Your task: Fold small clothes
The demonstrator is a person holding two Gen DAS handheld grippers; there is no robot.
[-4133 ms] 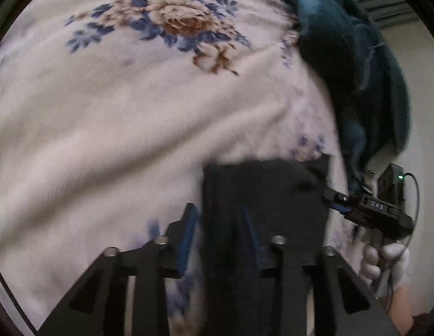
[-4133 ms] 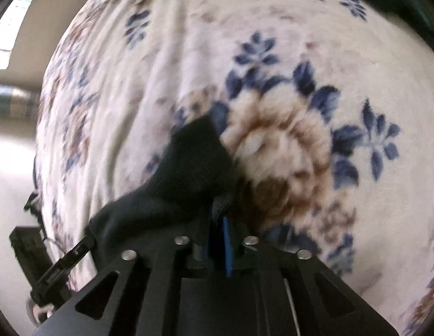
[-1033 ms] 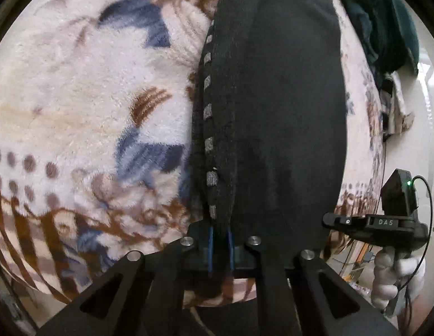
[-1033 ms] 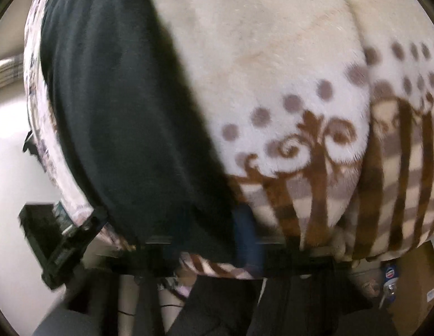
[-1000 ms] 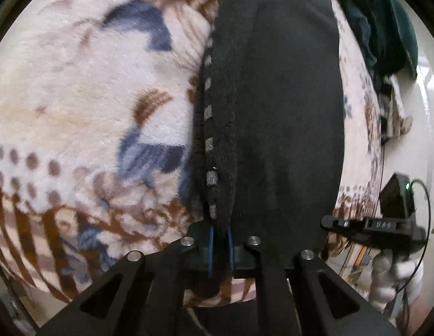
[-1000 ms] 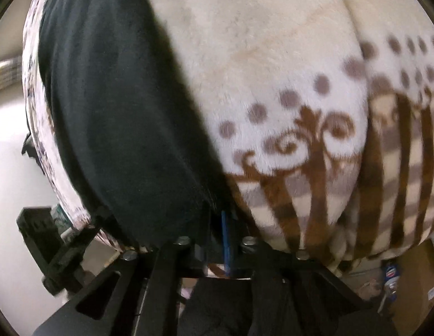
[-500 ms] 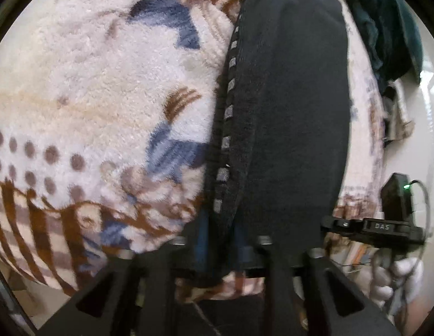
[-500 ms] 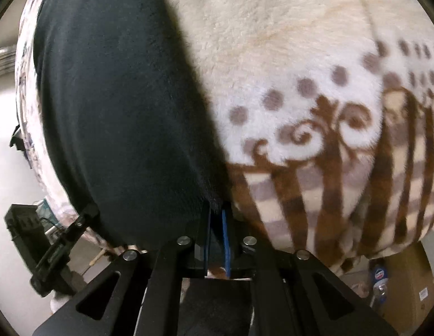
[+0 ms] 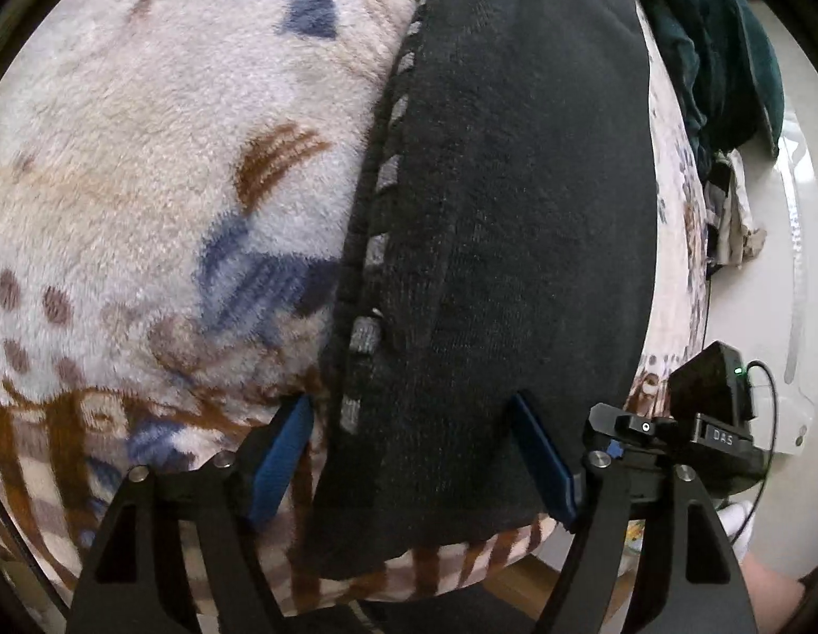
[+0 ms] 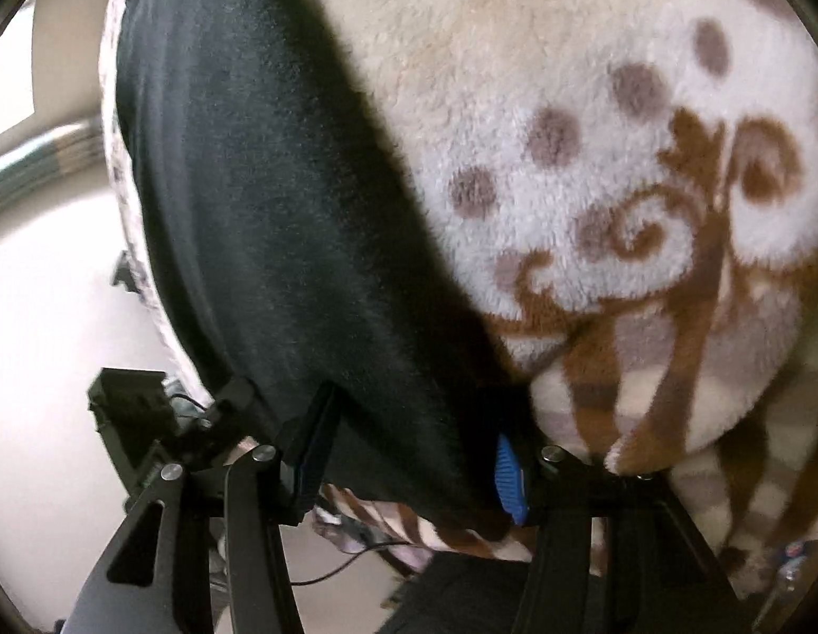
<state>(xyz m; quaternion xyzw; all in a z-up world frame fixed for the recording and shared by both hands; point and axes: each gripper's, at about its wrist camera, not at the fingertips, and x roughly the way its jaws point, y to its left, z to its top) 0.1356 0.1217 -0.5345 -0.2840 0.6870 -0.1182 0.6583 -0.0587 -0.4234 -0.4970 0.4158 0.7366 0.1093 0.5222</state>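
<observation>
While both tools stand open, a black garment [image 9: 514, 222] lies flat on a fleece blanket [image 9: 160, 169], its near hem running between the pads of each. Left tool [image 9: 414, 454]: jaws have just been opening; blue pads sit apart on either side of the hem, not pressing it. A seam w/ grey dashes [image 9: 379, 253] runs away from the tool, just inside its left pad. Right tool [image 10: 409, 454]: jaws also just opened; the garment [image 10: 282, 222] stretches ahead & to the left, its near edge between the fingers, no pinch visible. The blanket [image 10: 593, 121], cream w/ brown scrolls, dots & stripes, fills the area ahead-right of this tool & drops over an edge just under it. From the left cam, the right tool [image 9: 673, 438] shows off to the right past the garment's far side, w/ a white-gloved hand [image 9: 739, 520] below it. Dark teal cloth [image 9: 720, 53] is piled far ahead-right, beyond the garment.
</observation>
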